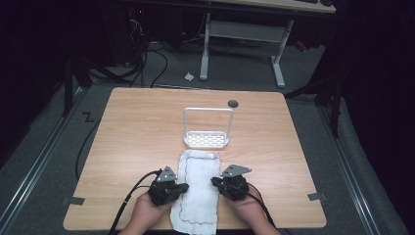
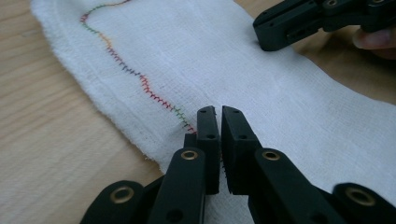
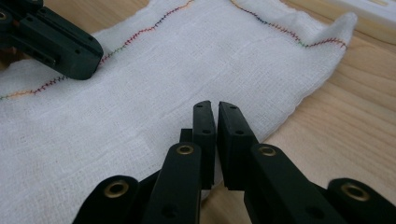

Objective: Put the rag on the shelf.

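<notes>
fingers of both grippers — left gripper (image 1: pixel 182 186), right gripper (image 1: pixel 214 181) — pinched shut on the white cloth's (image 1: pixel 198 188) side edges.

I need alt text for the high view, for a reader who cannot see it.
A white cloth lies on a wooden table, with the left hand-held gripper and right hand-held gripper shut at its long edges. A white rack stands beyond it.

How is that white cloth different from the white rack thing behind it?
The white cloth lies flat and limp; the white rack is rigid, with an upright frame. The cloth has a coloured stitched border; the rack's base has rows of holes. The cloth overhangs the near table edge; the rack sits mid-table. Both are white.
</notes>
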The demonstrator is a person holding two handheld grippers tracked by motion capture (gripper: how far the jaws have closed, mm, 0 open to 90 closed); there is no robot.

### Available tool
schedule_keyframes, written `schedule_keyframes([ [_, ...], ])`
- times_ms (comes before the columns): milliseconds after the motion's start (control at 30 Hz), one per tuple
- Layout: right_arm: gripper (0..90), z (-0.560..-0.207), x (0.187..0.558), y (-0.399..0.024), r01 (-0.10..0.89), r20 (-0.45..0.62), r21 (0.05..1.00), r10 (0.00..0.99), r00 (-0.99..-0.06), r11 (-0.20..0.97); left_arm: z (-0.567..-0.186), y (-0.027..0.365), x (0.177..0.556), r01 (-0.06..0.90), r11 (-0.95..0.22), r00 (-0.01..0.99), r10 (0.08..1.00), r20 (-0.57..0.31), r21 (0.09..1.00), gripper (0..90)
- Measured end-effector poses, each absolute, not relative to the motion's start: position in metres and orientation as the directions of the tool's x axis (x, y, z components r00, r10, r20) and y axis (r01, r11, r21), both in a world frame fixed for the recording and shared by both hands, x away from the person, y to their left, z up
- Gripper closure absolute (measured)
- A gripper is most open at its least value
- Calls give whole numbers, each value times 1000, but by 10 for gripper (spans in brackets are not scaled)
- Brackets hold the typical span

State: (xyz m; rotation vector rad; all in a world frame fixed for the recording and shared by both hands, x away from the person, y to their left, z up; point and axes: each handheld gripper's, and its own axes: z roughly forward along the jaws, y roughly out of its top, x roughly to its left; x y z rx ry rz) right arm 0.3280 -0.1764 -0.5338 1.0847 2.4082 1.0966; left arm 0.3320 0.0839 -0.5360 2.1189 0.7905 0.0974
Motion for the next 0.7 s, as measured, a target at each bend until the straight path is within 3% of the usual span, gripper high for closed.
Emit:
schedule_keyframes([
  [267,851,-533,305,-192,531,65,725,724,-686,438,-537,67,305,461,-484,853,474,-220,744,822],
  [400,795,-533,286,-205,531,91,727,706,-703,435,-537,66,299,436,-484,868,448,-213,759,773],
  [700,748,-535,289,-209,533,129,731,680,-721,427,-529,88,327,463,-366,775,609,-169,807,542],
])
